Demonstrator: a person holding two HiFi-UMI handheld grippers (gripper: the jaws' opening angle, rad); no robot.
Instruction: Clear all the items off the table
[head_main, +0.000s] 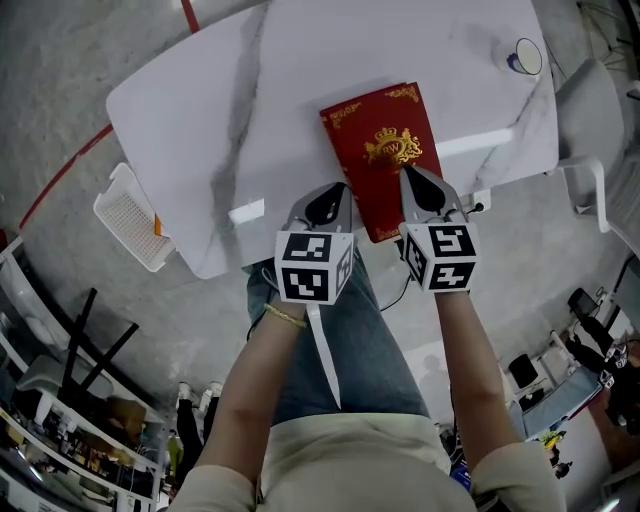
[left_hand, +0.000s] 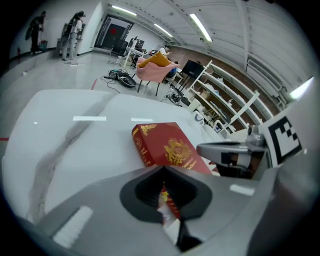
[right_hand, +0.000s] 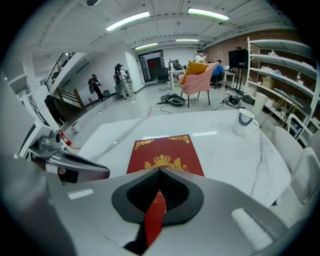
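A red book (head_main: 380, 150) with a gold crest lies at the near edge of the white marble table (head_main: 200, 110), its near end a little over the edge. My left gripper (head_main: 335, 188) is shut, its tip beside the book's near left edge. The right gripper (head_main: 412, 172) is also shut, its tip over the book's near right edge. In the left gripper view the book (left_hand: 170, 147) lies just past the closed tip (left_hand: 164, 167), red cover and white pages showing through the slit. In the right gripper view the book (right_hand: 162, 152) runs under the closed tip (right_hand: 160, 170). I see nothing gripped.
A white cup (head_main: 525, 57) with a dark rim stands at the table's far right corner, seen also in the right gripper view (right_hand: 245, 121). A white perforated basket (head_main: 130, 215) sits on the floor left of the table. A white chair (head_main: 590, 130) stands at the right.
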